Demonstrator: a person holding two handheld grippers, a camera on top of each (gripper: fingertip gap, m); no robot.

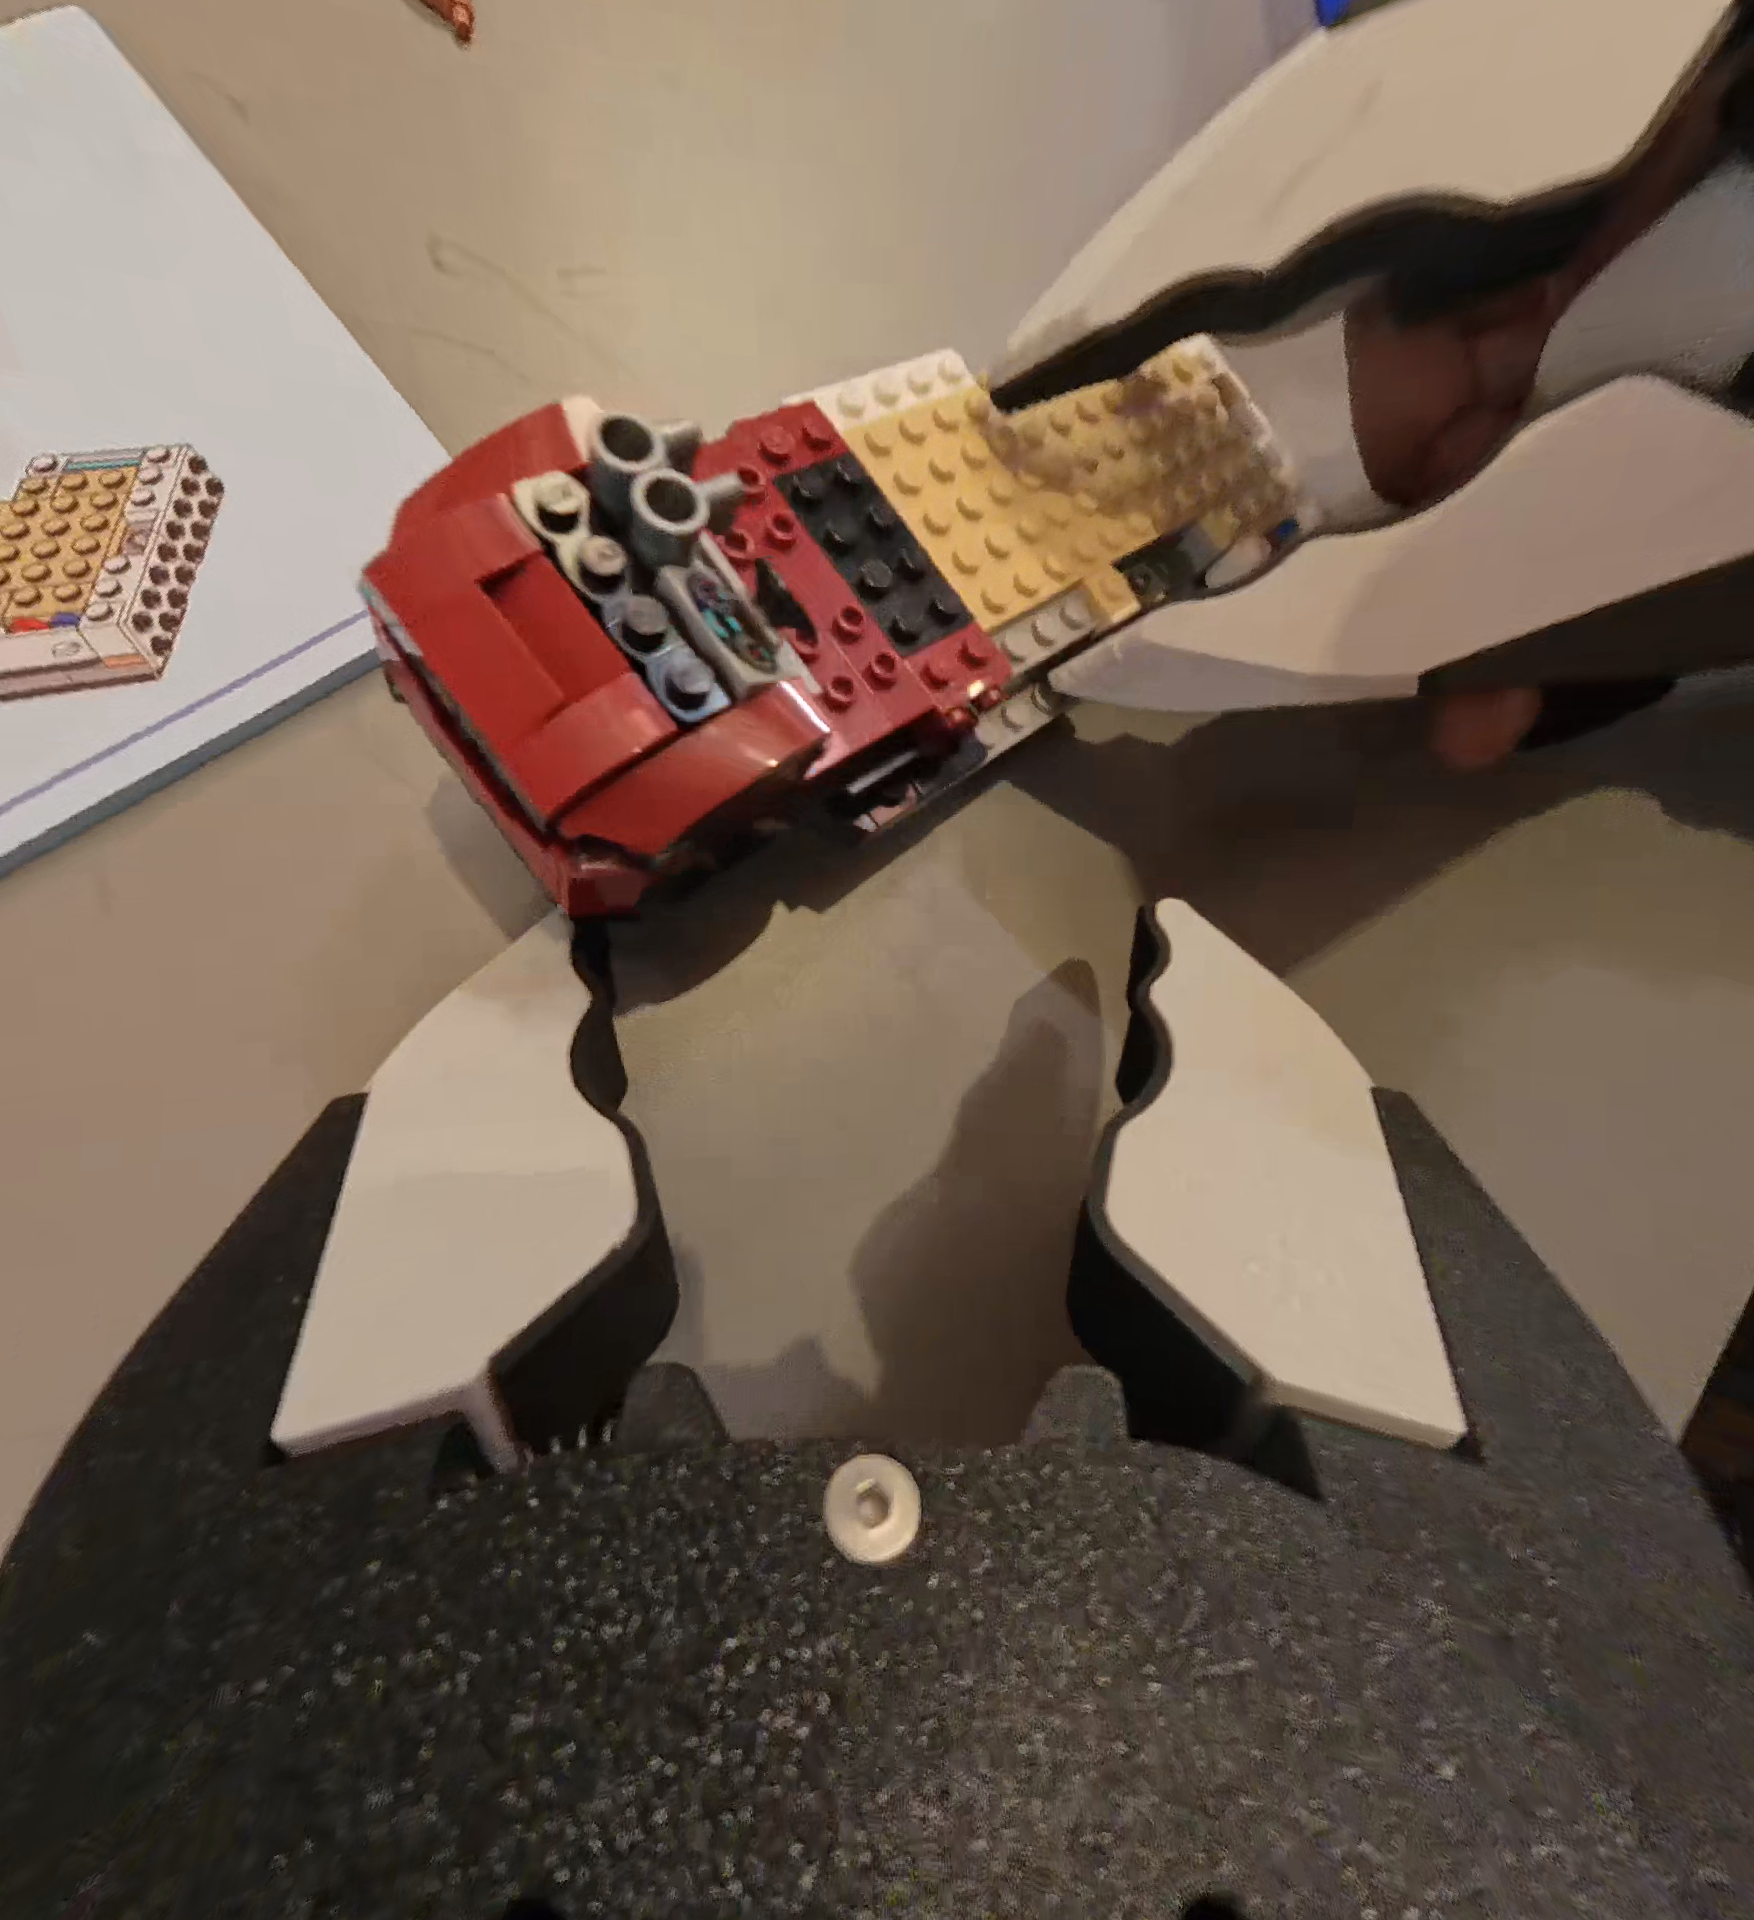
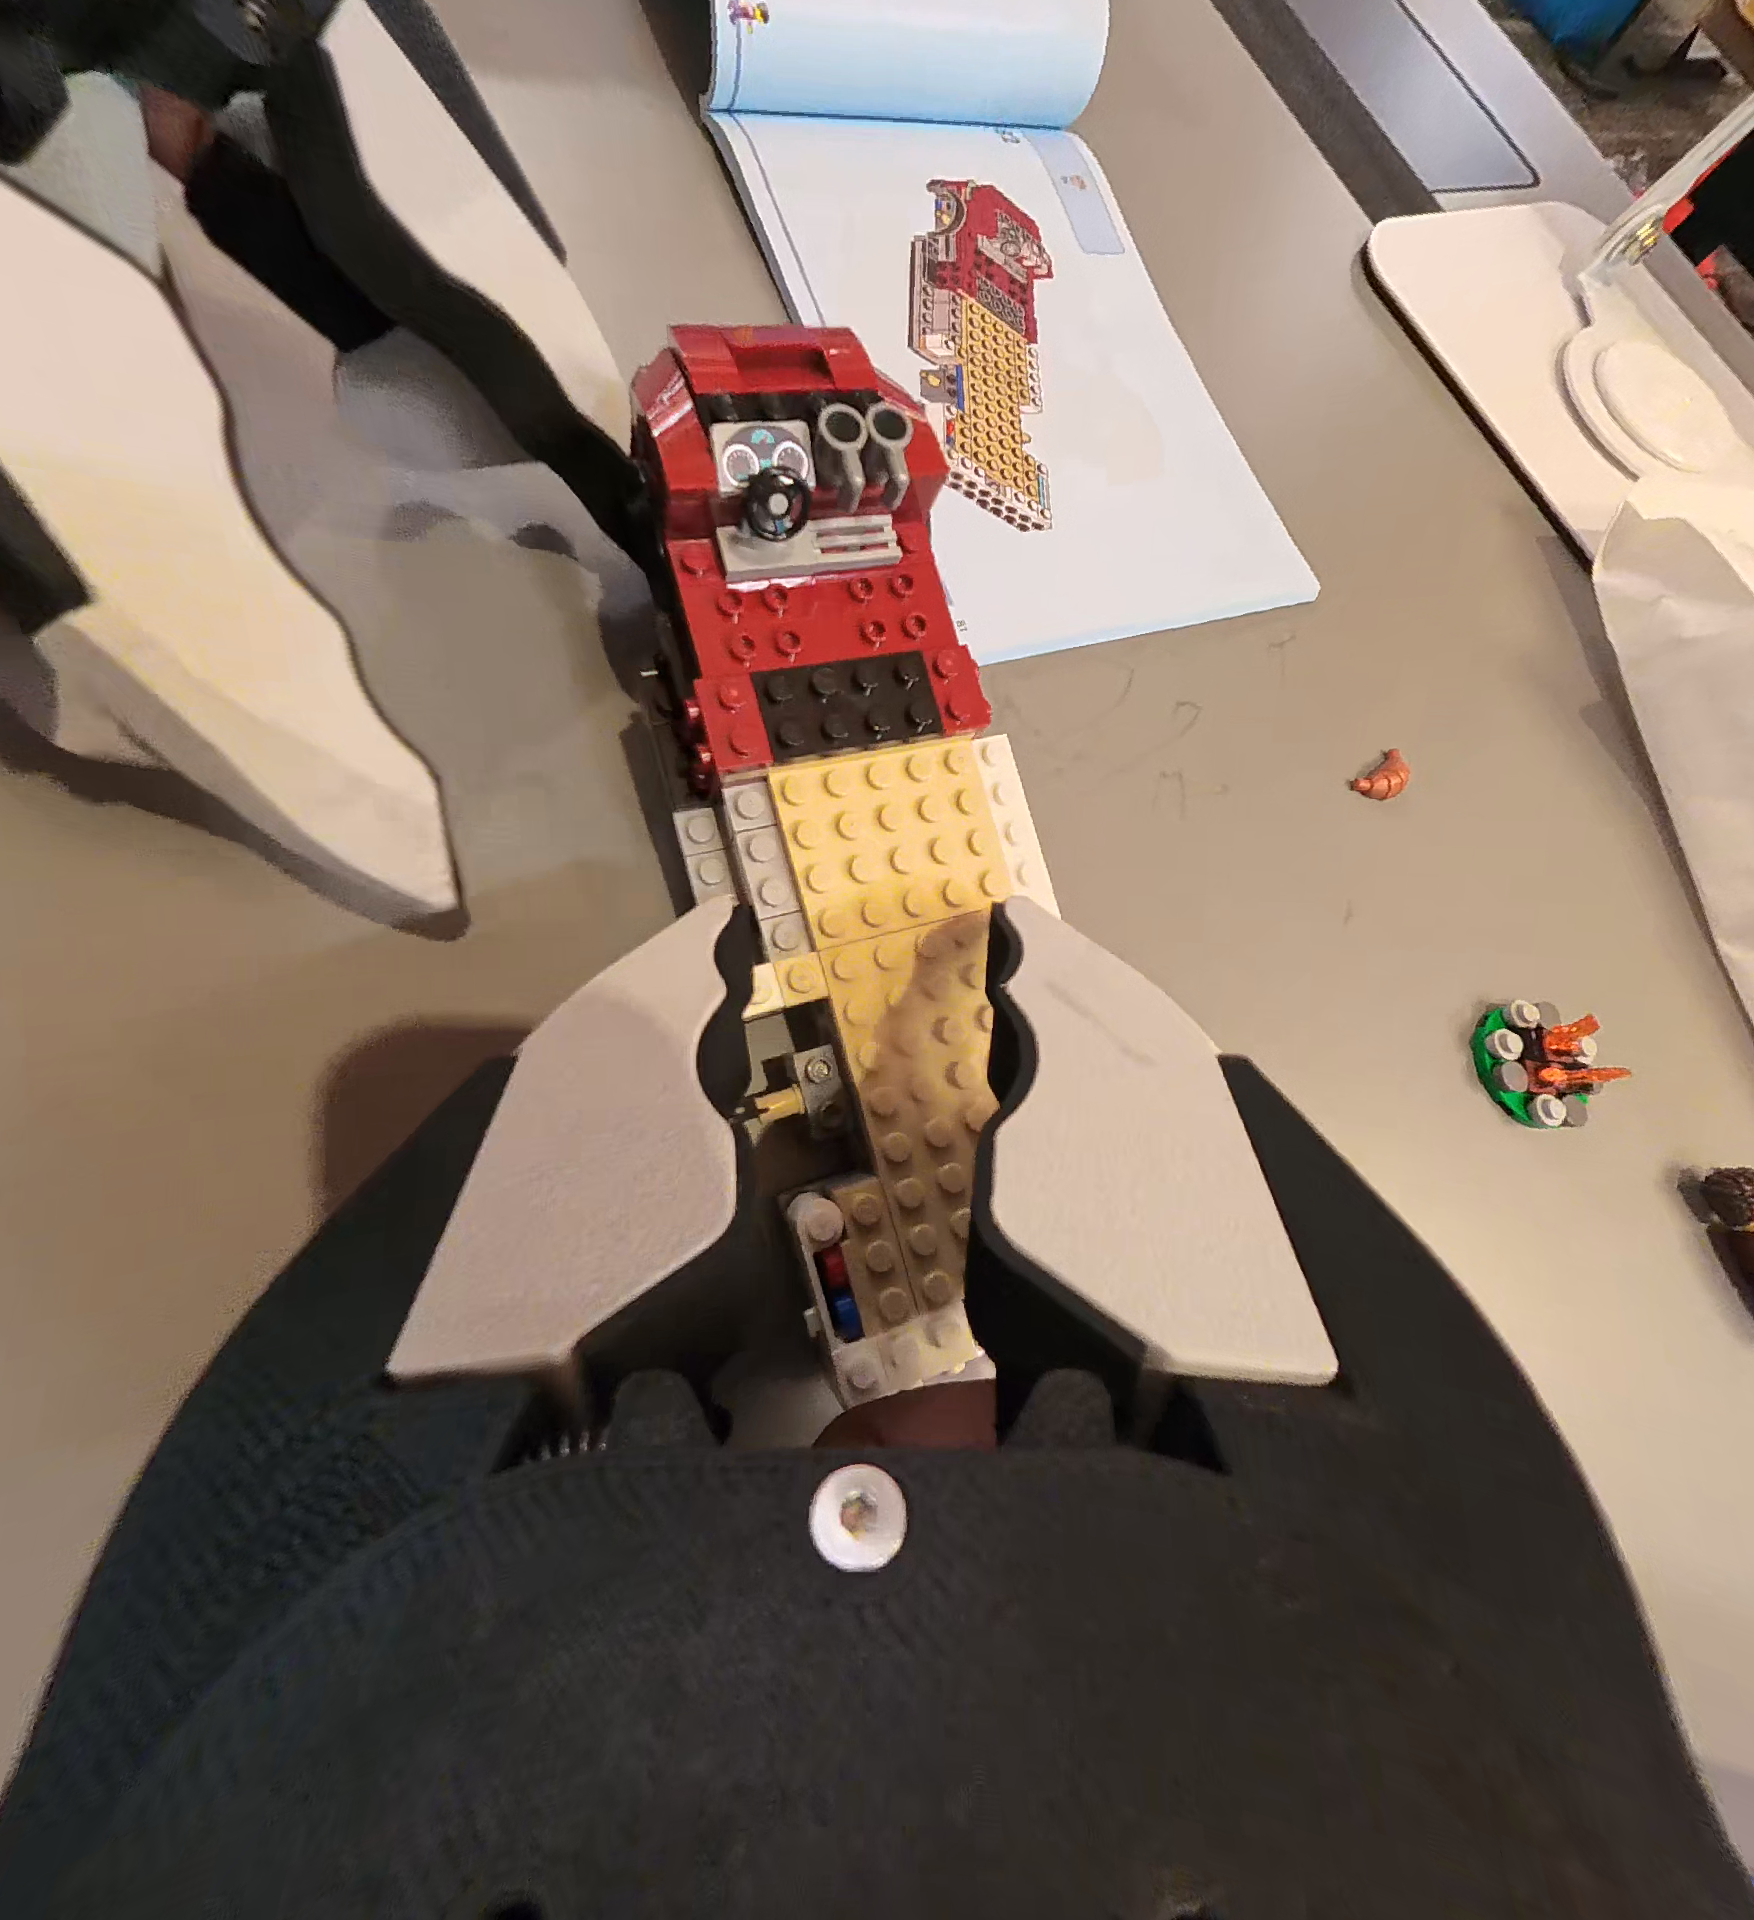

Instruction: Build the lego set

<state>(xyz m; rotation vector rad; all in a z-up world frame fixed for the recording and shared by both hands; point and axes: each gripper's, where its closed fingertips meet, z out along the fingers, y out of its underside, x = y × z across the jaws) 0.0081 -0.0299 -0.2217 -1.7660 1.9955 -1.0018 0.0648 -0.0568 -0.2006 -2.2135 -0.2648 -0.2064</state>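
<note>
Both grippers low over the counter, one spread, one clamped.

Left gripper (image 1: 873, 935): fingers spread wide, bare counter (image 1: 852, 1143) showing between them, nothing in the grasp; left fingertip (image 1: 551, 940) just beside the red nose of the brick vehicle (image 1: 748, 623). Right gripper (image 2: 862, 935): reaching in from the opposite end, both pads pressed on the tan rear of the brick vehicle, fingers level along its sides.

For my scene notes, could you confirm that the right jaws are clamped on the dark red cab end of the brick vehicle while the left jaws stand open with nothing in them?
Not quite: the right wrist view shows the right gripper clamped on the brick vehicle's tan plate end, not the dark red cab. The left gripper does stand open with nothing in it.
</note>
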